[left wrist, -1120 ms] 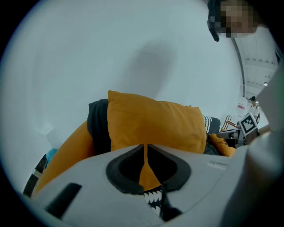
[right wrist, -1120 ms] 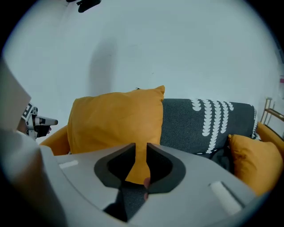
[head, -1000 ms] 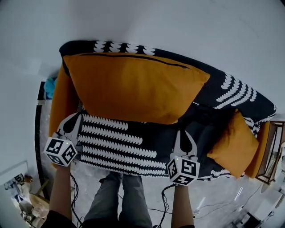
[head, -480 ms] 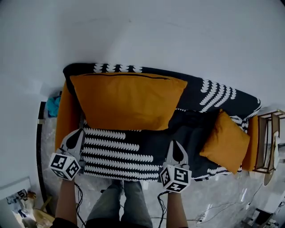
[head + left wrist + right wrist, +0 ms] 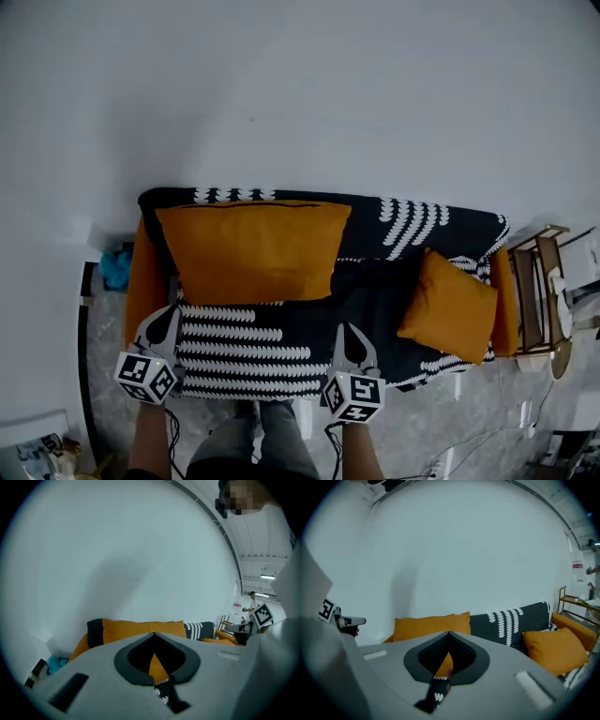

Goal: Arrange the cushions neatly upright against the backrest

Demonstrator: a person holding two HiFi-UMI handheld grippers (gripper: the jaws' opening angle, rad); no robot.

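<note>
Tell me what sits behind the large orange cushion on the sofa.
The sofa's backrest, draped in black white-patterned fabric, shows above and to the right of the large orange cushion. The part directly behind the cushion is covered.

The right gripper [image 5: 449, 633] has its jaws closed tip to tip with nothing pinched, just in front of the large orange cushion [image 5: 426, 624]. This cushion stands upright against the patterned sofa backrest [image 5: 520, 616]. Well to its right sits a smaller orange cushion [image 5: 555, 649]; to its left, the left gripper [image 5: 358, 620] shows against the white wall [image 5: 454, 550]
</note>
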